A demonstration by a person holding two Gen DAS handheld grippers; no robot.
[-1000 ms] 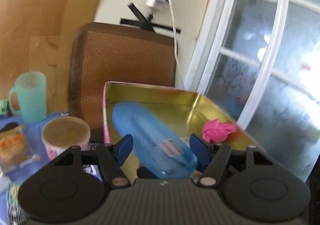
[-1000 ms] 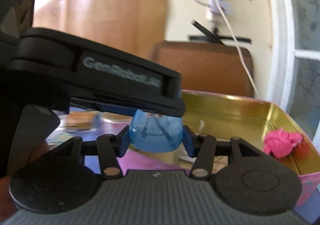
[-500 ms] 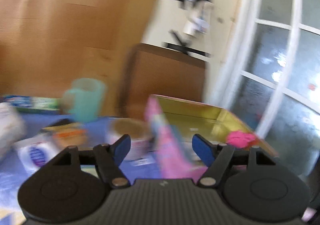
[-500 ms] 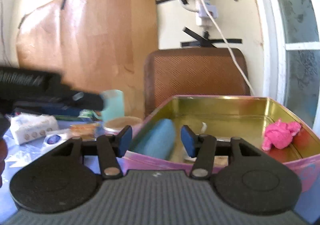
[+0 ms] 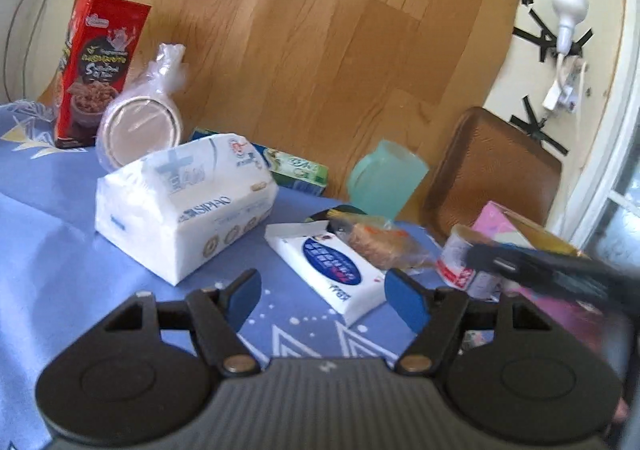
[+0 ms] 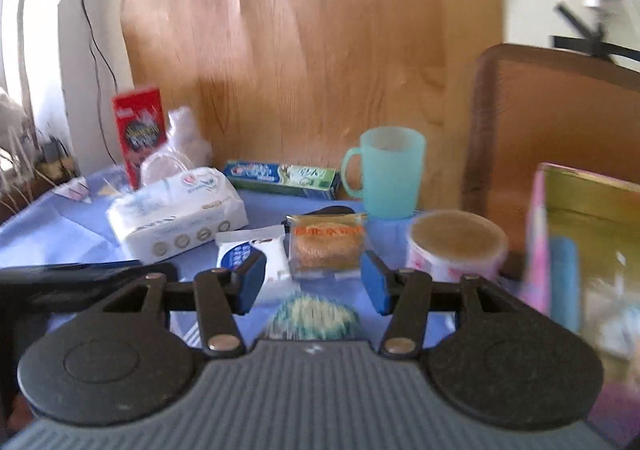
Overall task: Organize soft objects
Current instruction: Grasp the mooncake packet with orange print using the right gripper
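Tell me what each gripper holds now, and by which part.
Nothing. The left gripper and right gripper are both open, with nothing between their fingers.

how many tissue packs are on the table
2: a large tissue pack near the table's left-middle, and a small flat tissue pack beside it, ahead of the left gripper. Others may be hidden.

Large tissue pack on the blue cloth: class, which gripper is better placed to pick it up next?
Probably the left. The left gripper is open, with the large tissue pack just ahead, left of centre. The right gripper, also open, faces the wrapped cake instead.
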